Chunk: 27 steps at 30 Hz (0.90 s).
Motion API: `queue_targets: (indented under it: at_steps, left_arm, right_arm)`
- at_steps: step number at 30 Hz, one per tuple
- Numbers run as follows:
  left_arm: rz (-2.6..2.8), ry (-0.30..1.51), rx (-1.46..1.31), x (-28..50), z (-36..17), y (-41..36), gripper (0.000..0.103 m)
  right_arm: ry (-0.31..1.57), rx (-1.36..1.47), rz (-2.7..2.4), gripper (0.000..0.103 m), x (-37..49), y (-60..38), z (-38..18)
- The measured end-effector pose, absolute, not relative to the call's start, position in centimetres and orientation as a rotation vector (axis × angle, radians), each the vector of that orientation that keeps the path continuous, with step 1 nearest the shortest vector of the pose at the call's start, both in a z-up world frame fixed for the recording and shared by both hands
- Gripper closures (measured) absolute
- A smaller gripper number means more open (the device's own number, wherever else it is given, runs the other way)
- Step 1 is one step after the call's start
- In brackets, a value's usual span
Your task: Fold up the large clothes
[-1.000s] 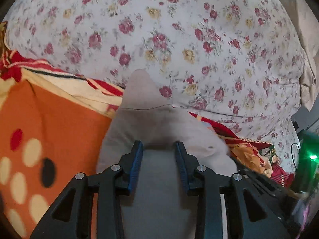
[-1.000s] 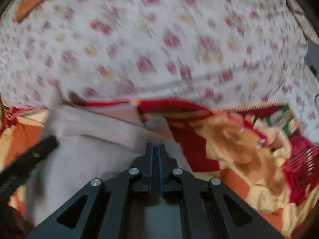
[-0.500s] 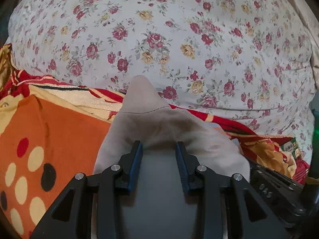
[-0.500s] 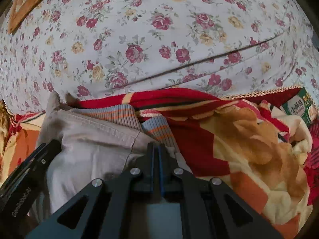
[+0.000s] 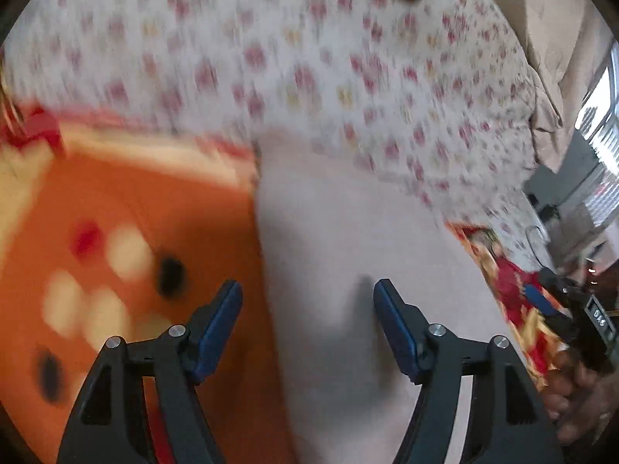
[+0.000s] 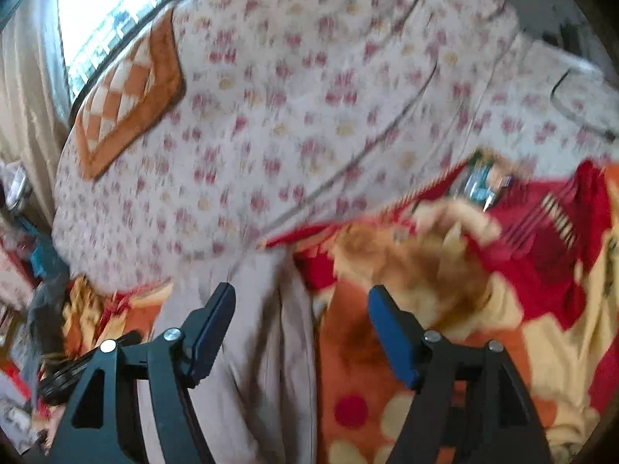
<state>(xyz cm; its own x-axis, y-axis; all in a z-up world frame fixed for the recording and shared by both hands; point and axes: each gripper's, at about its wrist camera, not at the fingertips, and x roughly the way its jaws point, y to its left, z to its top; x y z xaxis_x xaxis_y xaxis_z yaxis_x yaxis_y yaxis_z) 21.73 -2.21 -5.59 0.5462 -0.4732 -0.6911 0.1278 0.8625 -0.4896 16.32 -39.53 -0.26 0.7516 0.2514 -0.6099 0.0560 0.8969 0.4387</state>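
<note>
Both claws (left (image 5: pixel 307 297), right (image 6: pixel 301 301)) just opened, released beige garment (image 5: pixel 348 251).

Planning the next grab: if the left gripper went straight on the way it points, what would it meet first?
Probably the beige garment: it lies directly ahead of the open left gripper, whose jaws have just been opening with nothing pinched. Blur leaves the depth unclear.

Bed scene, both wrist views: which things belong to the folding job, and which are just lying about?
Job:
- beige garment, lying flat
- left gripper, open
- right gripper, open

Lying about:
- orange spotted blanket
- floral sheet
- orange checked cushion
- small packet, blurred
</note>
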Motion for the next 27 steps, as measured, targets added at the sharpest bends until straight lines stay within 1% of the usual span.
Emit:
queue_targets:
  at_steps: [1,3,5,7,11,15,17,20,22,24,27]
  left_arm:
    - [-0.371,0.932,-0.42,21.5,-6.2,-2.5,0.038]
    - [-0.383,0.918,-0.495,21.0,-7.2,-2.3,0.035]
    - [-0.394,0.917,-0.575,20.6,-7.6,-1.7,0.035]
    - [-0.398,0.924,-0.572,20.5,-7.5,-1.9,0.035]
    - [-0.381,0.956,-0.578,21.3,-7.3,-2.4,0.033]
    - [-0.352,0.954,-0.566,21.5,-7.4,-2.9,0.029]
    - [-0.334,0.937,-0.56,21.3,-7.4,-3.1,0.028]
    - [-0.319,0.911,-0.552,20.9,-7.4,-3.2,0.028]
    - [-0.311,0.903,-0.55,20.6,-7.5,-3.2,0.028]
    - [-0.3,0.907,-0.55,20.7,-7.4,-3.2,0.027]
    - [-0.295,0.915,-0.546,20.8,-7.4,-3.3,0.027]
  right_arm:
    - [0.723,0.462,0.129,0.028,16.2,-39.3,-0.9]
    - [0.703,0.475,0.151,0.028,15.9,-39.2,-1.3]
    - [0.692,0.501,0.142,0.028,15.9,-39.9,-1.7]
    - [0.7,0.597,0.154,0.028,16.4,-40.7,-2.7]
    - [0.782,0.815,0.312,0.028,18.3,-40.8,-5.7]
    - [0.803,0.92,0.377,0.028,18.6,-40.0,-7.4]
    - [0.812,0.941,0.4,0.028,18.8,-39.7,-7.9]
    - [0.823,0.947,0.382,0.023,19.1,-39.5,-8.5]
    - [0.827,0.919,0.37,0.022,19.6,-39.3,-8.6]
    - [0.825,0.882,0.375,0.017,20.0,-39.1,-8.6]
    - [0.851,0.798,0.418,0.017,20.9,-38.2,-8.7]
